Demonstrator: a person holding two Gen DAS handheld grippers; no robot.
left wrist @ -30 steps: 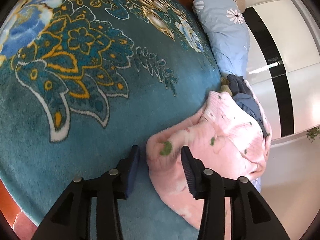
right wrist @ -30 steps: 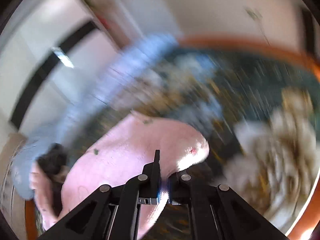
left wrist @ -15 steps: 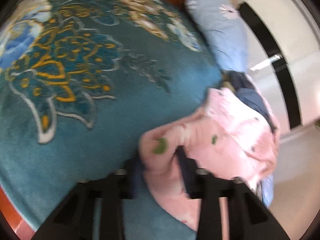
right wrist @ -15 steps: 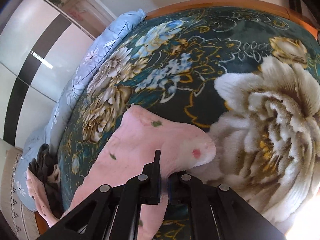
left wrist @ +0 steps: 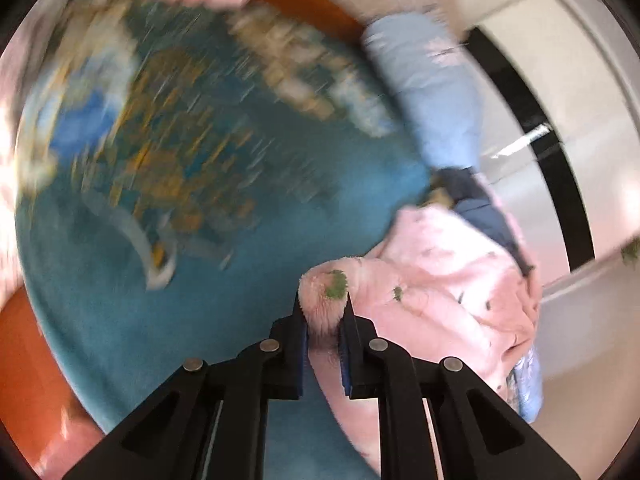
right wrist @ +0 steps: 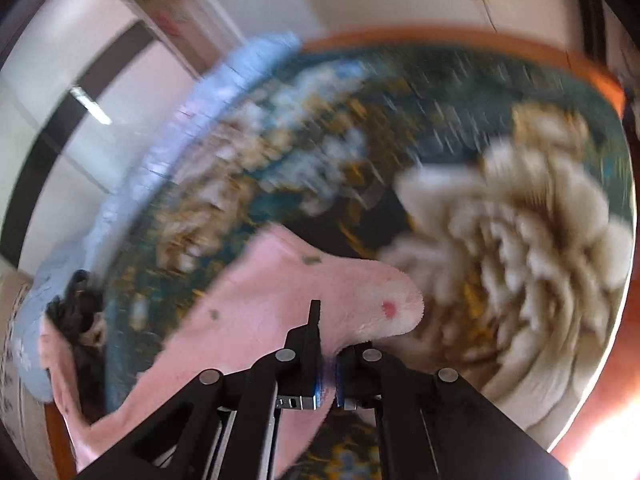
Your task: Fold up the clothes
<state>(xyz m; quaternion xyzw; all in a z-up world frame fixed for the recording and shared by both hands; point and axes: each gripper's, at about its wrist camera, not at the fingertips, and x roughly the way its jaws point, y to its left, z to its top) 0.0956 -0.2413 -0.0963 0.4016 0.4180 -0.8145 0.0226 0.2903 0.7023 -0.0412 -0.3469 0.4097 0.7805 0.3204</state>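
Note:
A fluffy pink garment [left wrist: 432, 292] with small green marks lies on the teal flowered blanket [left wrist: 192, 240], bunched at its right edge. My left gripper [left wrist: 323, 312] is shut on a fuzzy end of it, lifted a little off the blanket. In the right wrist view the same pink garment [right wrist: 264, 312] stretches from lower left to centre. My right gripper [right wrist: 329, 344] is shut on its edge near a red dot. Both views are motion-blurred.
A light blue pillow [left wrist: 432, 92] lies at the blanket's far edge and shows again in the right wrist view [right wrist: 168, 128]. Dark clothes [left wrist: 476, 208] sit beside the pink pile. The orange bed frame [left wrist: 36, 360] rims the blanket. White wardrobe doors [left wrist: 560, 100] stand beyond.
My left gripper closed from open onto the pink garment's end and lifted it. My right gripper stayed shut on the garment and keeps moving with it.

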